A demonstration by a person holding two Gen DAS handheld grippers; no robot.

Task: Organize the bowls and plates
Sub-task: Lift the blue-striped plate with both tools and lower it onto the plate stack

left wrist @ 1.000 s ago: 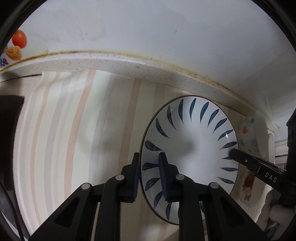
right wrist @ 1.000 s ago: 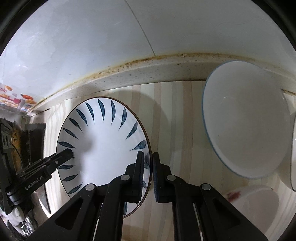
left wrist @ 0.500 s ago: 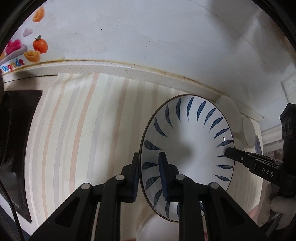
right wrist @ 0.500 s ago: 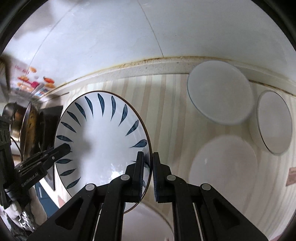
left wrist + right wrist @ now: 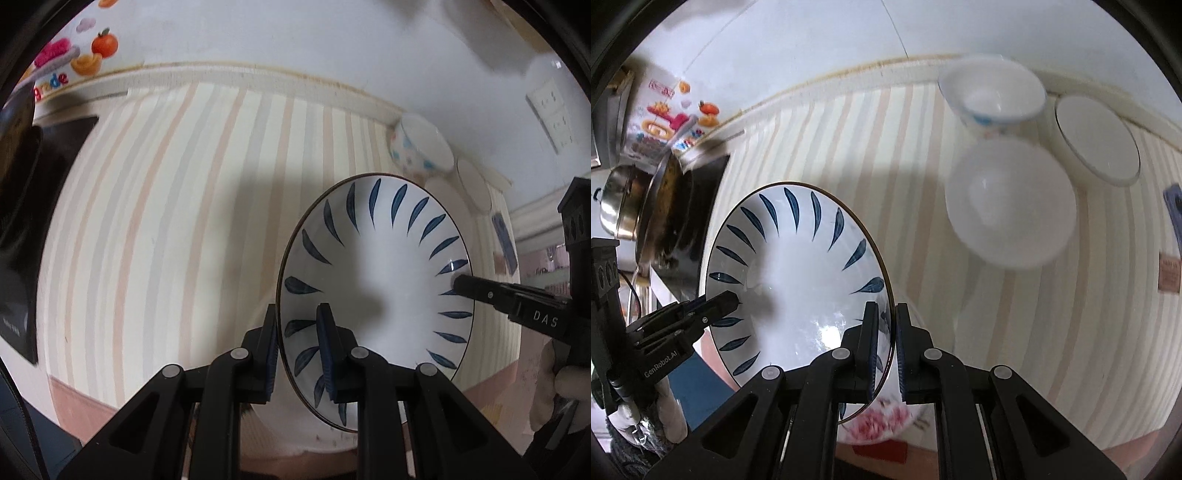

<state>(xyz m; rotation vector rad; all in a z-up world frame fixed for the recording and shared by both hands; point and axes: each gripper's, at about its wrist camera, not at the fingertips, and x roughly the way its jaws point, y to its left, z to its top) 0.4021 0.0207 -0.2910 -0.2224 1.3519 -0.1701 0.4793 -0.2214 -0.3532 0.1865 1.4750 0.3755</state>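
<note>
A white plate with blue leaf marks (image 5: 380, 280) is held in the air above the striped counter by both grippers. My left gripper (image 5: 297, 347) is shut on its left rim. My right gripper (image 5: 884, 343) is shut on its right rim (image 5: 798, 273). Each gripper shows in the other's view, the right one (image 5: 517, 306) and the left one (image 5: 683, 325). A white plate with a pink flower print (image 5: 879, 421) lies right under the held plate. A plain white bowl (image 5: 1012, 206), a dotted bowl (image 5: 993, 96) and a white plate (image 5: 1097, 140) sit at the back right.
The striped mat (image 5: 166, 221) covers the counter up to the wall. A dark stove top (image 5: 22, 206) is at the left, with a steel pot (image 5: 624, 199) and a pan on it. The counter's front edge (image 5: 81, 395) is close below.
Both grippers have pulled back and up with the plate. The counter looks farther away, the bowls at the back right came into view, and a flowered plate now shows beneath.
</note>
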